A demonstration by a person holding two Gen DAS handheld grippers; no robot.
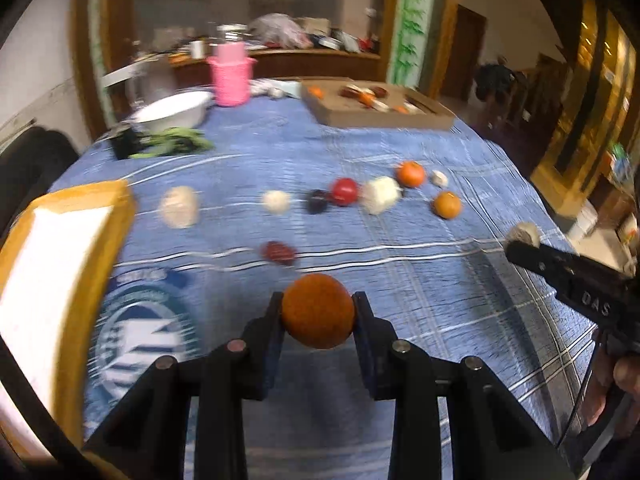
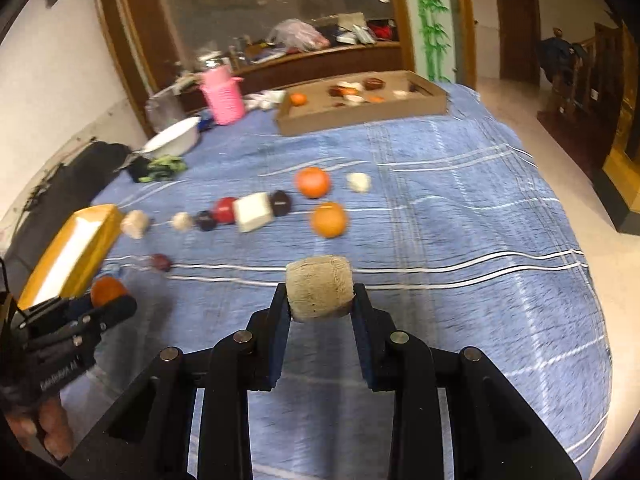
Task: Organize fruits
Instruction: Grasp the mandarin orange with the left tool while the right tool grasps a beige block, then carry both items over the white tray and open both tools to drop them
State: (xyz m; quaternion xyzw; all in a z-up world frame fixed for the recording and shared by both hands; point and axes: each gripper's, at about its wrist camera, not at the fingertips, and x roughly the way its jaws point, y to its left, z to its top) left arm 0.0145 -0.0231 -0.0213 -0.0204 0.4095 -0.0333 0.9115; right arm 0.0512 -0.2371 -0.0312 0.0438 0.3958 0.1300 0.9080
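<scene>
My left gripper [image 1: 318, 310] is shut on an orange fruit [image 1: 318, 312], held above the blue cloth. My right gripper [image 2: 320, 298] is shut on a beige rough round fruit [image 2: 319, 286]. In the left wrist view the right gripper [image 1: 520, 240] shows at the right edge with that beige fruit [image 1: 524, 233] at its tip. In the right wrist view the left gripper [image 2: 110, 300] appears at lower left with the orange fruit [image 2: 107, 290]. Several loose fruits lie in a row mid-table: a red one [image 1: 344, 191], two orange ones [image 1: 410, 173] [image 1: 447, 205], dark ones and pale ones.
A yellow box with a white inside [image 1: 52, 264] sits at the left edge of the table. A cardboard tray [image 2: 400, 108] with several fruits stands at the back. A pink basket [image 1: 231, 78], a white bowl [image 1: 176, 111] and green-black items [image 1: 172, 142] are at the back left.
</scene>
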